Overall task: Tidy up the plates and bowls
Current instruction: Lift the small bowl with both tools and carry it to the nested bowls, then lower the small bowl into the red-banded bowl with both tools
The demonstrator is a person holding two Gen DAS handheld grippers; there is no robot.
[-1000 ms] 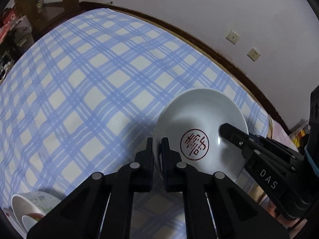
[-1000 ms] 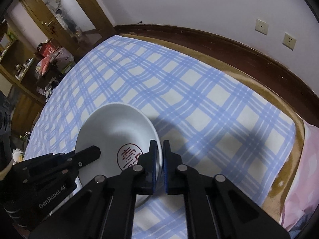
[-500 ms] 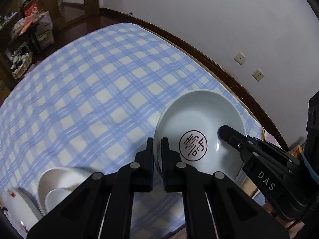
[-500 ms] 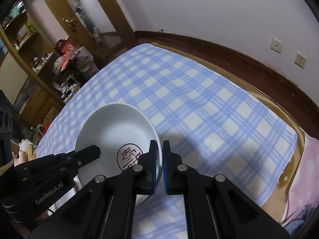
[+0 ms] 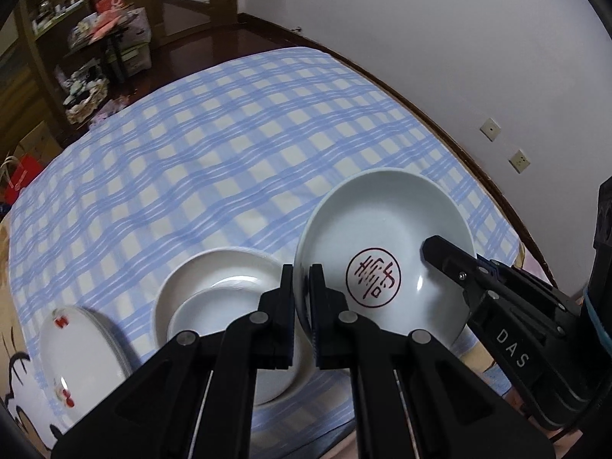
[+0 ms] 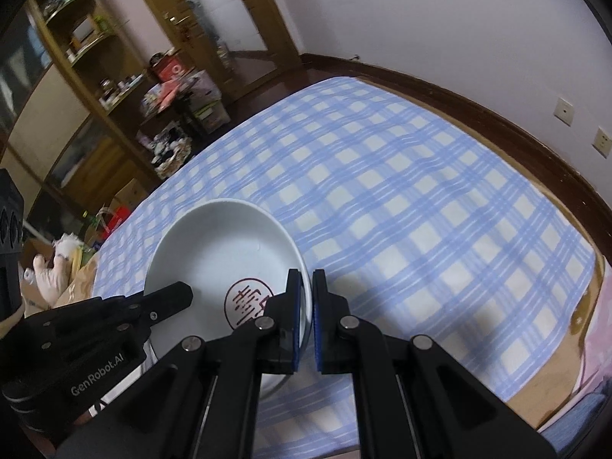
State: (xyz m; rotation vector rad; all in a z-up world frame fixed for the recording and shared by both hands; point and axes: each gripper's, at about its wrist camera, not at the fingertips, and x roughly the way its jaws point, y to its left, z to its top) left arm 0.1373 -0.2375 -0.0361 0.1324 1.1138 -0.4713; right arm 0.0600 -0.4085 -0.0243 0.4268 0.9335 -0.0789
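Stacked plates [image 5: 225, 298] now appear; both jaws pinch the bowl [image 6: 225, 252].

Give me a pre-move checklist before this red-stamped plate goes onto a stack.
1. left gripper clamped on the rim of the red-stamped plate: ok.
2. right gripper clamped on the opposite rim: ok.
3. Plate clear of the checked cloth: ok, it hangs above it.
4. Target in sight: ok, white plate stack lies just left of the held plate.
5. Flower-printed plates out of the path: ok, further left.
6. Held plate level: not ok, tilted.
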